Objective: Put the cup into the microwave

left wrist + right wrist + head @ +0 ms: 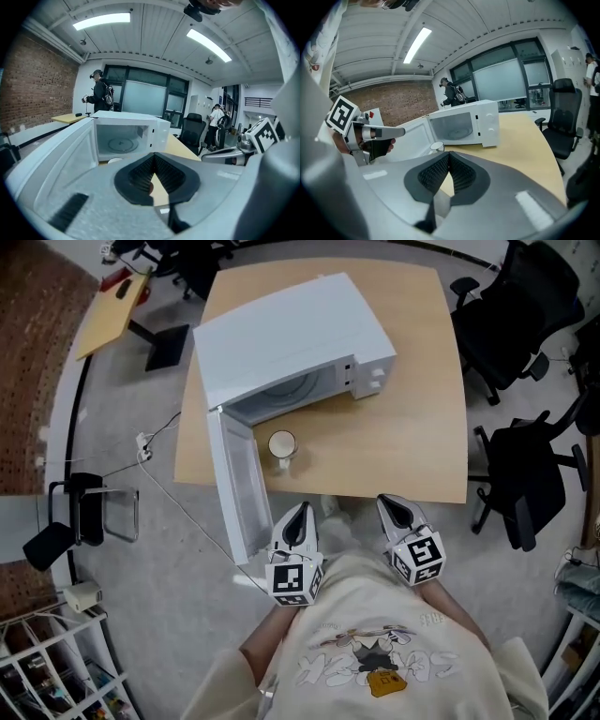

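"White cup (pixel 282 445) first: where do we place it?"

"We see it upright on the wooden table (pixel 403 446), in the left part near the near edge. It is just in front of the open mouth of the microwave (pixel 291 343) and just beside the inner face of the door (pixel 239 486)."

"And how do we describe the microwave itself?"

"It is white as well, and sits at an angle on the table's left half, toward the far left corner. Its door is swung fully out and overhangs the near edge by the near left corner. In the left gripper view we can make out the round turntable (pixel 119 142) inside."

"What about our grippers?"

"Our left gripper (pixel 300 512) hangs off the table, just short of the near edge and close to the door's outer end. Its jaws are pressed together with nothing between them. Our right gripper (pixel 392 505) is level with it, also just short of the near edge, its pads meeting and gripping nothing. Both point toward the table and are well apart from the cup."

"What lies beyond the right edge?"

"We see black office chairs (pixel 520 474) on the grey floor (pixel 122 427)."
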`<state>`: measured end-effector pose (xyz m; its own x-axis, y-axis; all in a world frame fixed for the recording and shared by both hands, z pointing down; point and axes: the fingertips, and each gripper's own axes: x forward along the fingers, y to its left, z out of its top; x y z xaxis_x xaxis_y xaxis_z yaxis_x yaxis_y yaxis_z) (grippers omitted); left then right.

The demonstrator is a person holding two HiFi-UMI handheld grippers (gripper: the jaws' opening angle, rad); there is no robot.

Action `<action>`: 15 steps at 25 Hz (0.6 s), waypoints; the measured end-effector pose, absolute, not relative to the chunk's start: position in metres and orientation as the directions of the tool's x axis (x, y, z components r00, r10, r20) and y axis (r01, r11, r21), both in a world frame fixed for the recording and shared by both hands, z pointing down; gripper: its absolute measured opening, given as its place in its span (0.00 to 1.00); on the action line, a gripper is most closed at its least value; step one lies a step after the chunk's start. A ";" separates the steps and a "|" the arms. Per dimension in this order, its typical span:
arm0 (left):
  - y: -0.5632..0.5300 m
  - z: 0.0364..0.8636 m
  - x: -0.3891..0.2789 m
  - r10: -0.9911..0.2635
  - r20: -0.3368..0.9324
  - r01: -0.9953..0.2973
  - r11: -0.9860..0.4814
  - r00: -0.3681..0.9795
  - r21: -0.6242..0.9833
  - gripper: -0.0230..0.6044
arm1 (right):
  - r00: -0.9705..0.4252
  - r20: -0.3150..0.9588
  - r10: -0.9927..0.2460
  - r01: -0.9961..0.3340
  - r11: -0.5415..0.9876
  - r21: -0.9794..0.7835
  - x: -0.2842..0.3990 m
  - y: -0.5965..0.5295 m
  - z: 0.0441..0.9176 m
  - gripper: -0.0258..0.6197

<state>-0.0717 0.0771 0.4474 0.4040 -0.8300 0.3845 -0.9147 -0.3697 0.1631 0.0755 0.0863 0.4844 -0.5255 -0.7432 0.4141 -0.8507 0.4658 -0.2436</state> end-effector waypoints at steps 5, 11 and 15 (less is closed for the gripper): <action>0.043 0.454 -0.080 -0.817 0.408 -0.913 -0.361 0.407 0.189 0.04 | -0.519 0.425 -0.742 -0.855 0.456 -0.248 0.061 0.043 0.484 0.05; 0.010 0.487 -0.092 -0.829 0.456 -0.946 -0.285 0.324 0.154 0.04 | -0.573 0.463 -0.676 -0.817 0.517 -0.256 0.057 0.018 0.490 0.05; -0.008 0.539 -0.106 -0.825 0.520 -0.974 -0.216 0.222 0.073 0.18 | -0.585 0.475 -0.657 -0.805 0.541 -0.242 0.063 0.001 0.486 0.05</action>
<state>-0.1060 -0.0084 0.5395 0.2217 -0.8248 0.5201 -0.9737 -0.2158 0.0728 0.0631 0.0006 0.4862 -0.5850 -0.6570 0.4755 -0.8051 0.5414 -0.2425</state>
